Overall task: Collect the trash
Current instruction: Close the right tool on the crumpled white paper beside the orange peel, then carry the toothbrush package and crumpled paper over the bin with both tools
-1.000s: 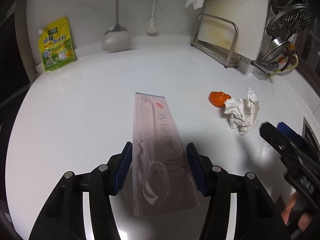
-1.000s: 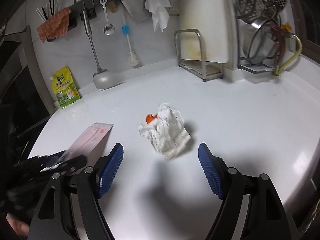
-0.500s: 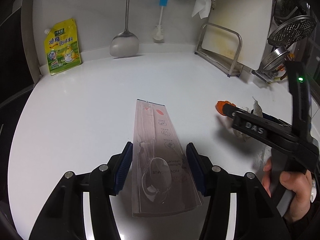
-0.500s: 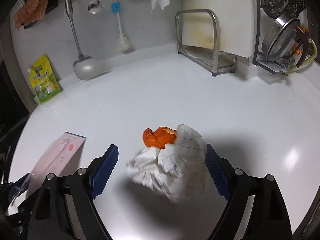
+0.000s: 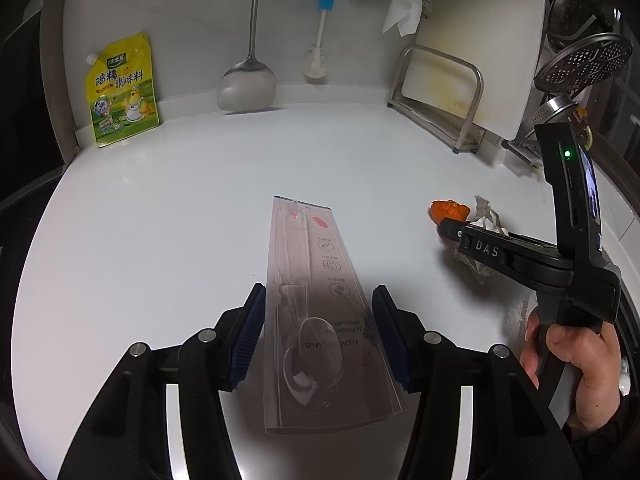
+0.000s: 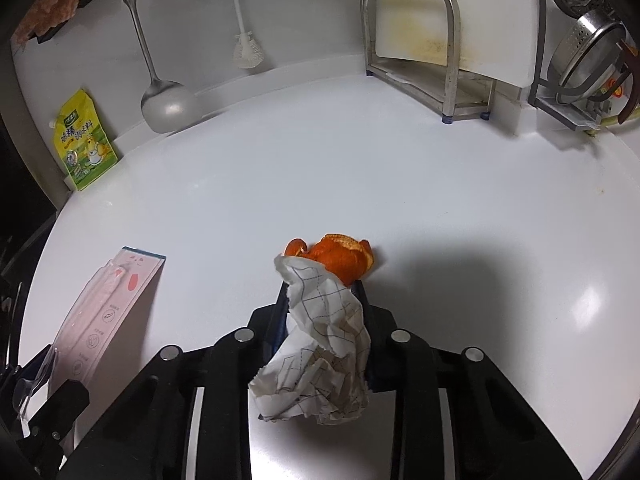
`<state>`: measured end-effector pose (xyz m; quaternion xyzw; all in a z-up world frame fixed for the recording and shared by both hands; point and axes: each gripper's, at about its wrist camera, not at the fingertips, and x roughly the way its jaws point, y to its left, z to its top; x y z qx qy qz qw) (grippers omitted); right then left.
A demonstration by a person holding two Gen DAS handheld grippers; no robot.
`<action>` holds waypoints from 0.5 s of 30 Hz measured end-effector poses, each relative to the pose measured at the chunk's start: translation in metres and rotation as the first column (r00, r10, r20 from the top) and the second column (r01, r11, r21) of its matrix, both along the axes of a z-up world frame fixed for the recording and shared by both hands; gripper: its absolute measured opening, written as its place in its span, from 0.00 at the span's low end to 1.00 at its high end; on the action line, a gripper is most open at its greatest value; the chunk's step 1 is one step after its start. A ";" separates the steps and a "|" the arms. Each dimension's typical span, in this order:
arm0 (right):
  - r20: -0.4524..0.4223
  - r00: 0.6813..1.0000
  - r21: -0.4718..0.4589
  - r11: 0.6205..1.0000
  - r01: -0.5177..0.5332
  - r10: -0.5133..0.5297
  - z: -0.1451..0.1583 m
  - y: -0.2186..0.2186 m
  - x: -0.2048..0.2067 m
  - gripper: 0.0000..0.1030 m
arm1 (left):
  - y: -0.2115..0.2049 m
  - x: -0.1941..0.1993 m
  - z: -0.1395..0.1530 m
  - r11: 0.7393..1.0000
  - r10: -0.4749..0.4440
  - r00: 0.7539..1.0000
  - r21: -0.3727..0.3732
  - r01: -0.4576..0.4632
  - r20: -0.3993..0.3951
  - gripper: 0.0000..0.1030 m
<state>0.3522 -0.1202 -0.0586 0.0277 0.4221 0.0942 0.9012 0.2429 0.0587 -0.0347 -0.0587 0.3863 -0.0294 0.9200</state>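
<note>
Crumpled white checked paper [image 6: 320,344] is being squeezed between the closing jaws of the right gripper [image 6: 322,316], low on the white counter [image 6: 440,200], so it can likely be lifted as trash. Orange peel [image 6: 340,258] is left lying just beyond it, touching it. A long clear plastic spoon packet [image 5: 316,320] is held between the pads of the left gripper [image 5: 320,334], kept ready for throwing away.

Glossy white counter [image 6: 440,208], crumpled gridded paper [image 6: 320,360], clear shiny plastic package [image 5: 320,320], rough orange peel [image 6: 344,258].
</note>
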 end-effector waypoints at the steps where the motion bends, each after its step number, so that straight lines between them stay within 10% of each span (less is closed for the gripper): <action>1: 0.001 1.000 0.010 1.000 -0.002 0.002 0.000 0.000 -0.001 0.25 | 0.000 0.000 0.000 1.000 0.000 1.000 -0.001 0.000 0.000 0.52; 15: 0.082 0.996 0.046 0.998 -0.030 0.026 0.016 0.000 -0.026 0.19 | -0.001 -0.008 0.005 1.000 -0.005 1.000 -0.002 0.005 0.013 0.52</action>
